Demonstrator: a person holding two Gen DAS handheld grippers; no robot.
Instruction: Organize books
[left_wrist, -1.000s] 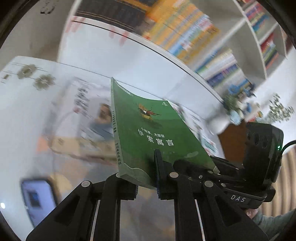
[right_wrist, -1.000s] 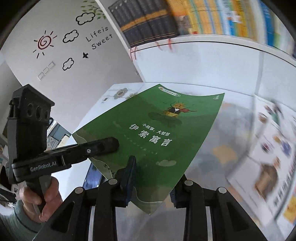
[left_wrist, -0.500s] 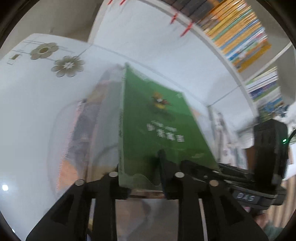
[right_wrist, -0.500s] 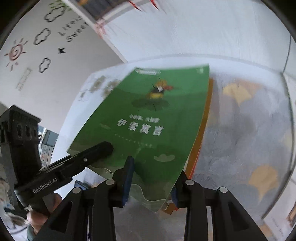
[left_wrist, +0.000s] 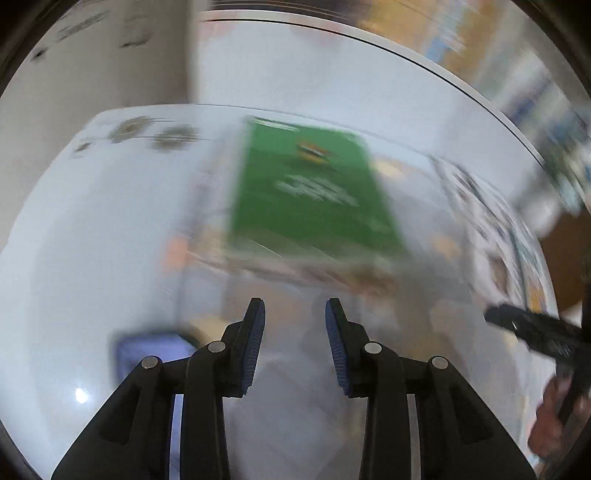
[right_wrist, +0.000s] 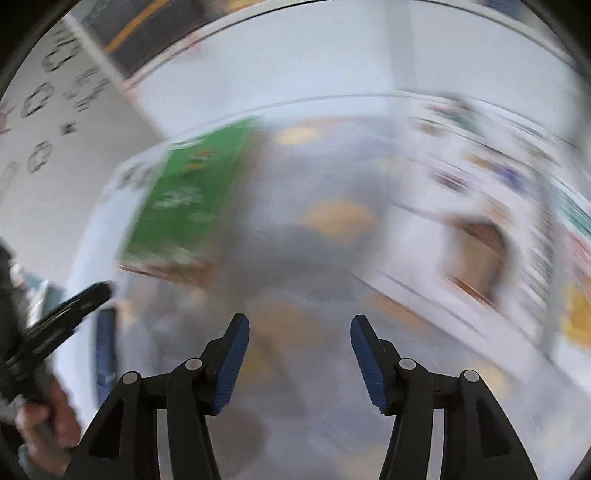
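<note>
The green book (left_wrist: 310, 192) lies flat on top of a stack of books on the table, seen blurred in both wrist views, also as the green book (right_wrist: 184, 199) at the left of the right wrist view. My left gripper (left_wrist: 294, 314) hangs short of the stack's near edge, its jaws opening, nothing between them. My right gripper (right_wrist: 299, 326) is to the right of the stack, jaws opening wider, also empty. Each gripper shows at the edge of the other's view: the right gripper (left_wrist: 535, 330) and the left gripper (right_wrist: 66, 314).
A large picture book (right_wrist: 480, 240) lies on the table to the right of the stack. A phone (left_wrist: 147, 354) with a lit screen lies near the front left. A bookshelf wall stands behind the white table (left_wrist: 92, 229). A person's hand (right_wrist: 48, 410) grips the left handle.
Both grippers have let go of the green book, which now lies on the stack. Both have pulled back from it and their jaws have spread apart.
</note>
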